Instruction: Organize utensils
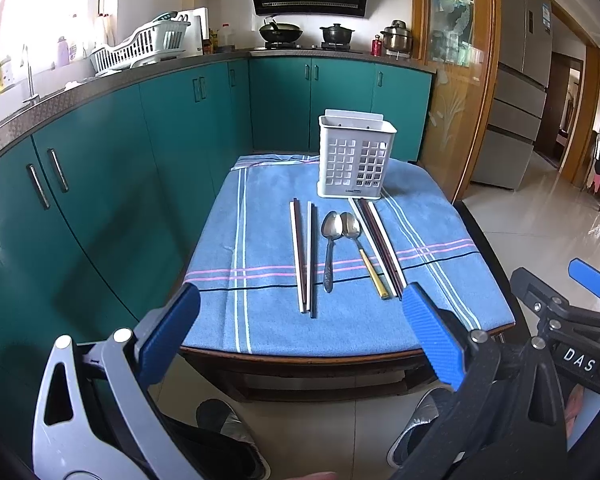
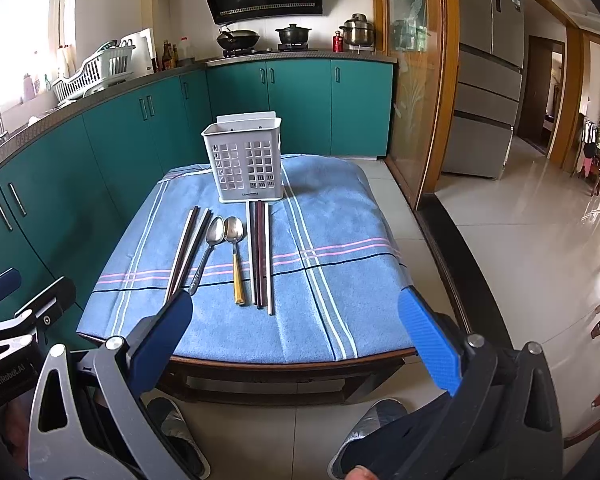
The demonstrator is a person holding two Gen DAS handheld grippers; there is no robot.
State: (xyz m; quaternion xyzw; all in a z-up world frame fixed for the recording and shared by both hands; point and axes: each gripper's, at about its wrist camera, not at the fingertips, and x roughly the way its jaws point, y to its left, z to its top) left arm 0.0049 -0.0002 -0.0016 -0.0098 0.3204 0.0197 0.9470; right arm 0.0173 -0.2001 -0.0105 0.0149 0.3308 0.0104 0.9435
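A white slotted utensil holder (image 1: pixel 355 157) (image 2: pixel 245 162) stands empty at the far side of a small table under a blue cloth (image 1: pixel 260 240) (image 2: pixel 332 248). In front of it lie a left set of chopsticks (image 1: pixel 303 256) (image 2: pixel 186 250), an all-metal spoon (image 1: pixel 330 248) (image 2: pixel 208 250), a yellow-handled spoon (image 1: pixel 362 250) (image 2: pixel 236 258) and a right set of chopsticks (image 1: pixel 378 246) (image 2: pixel 260 258). My left gripper (image 1: pixel 300 336) is open and empty, short of the table's near edge. My right gripper (image 2: pixel 296 336) is open and empty, also at the near edge.
Teal kitchen cabinets (image 1: pixel 100 184) run along the left and back, close to the table. A wood-framed glass door (image 1: pixel 460 80) and a tiled floor (image 2: pixel 520 260) lie to the right. The person's slippered feet (image 1: pixel 228 420) stand below the table edge.
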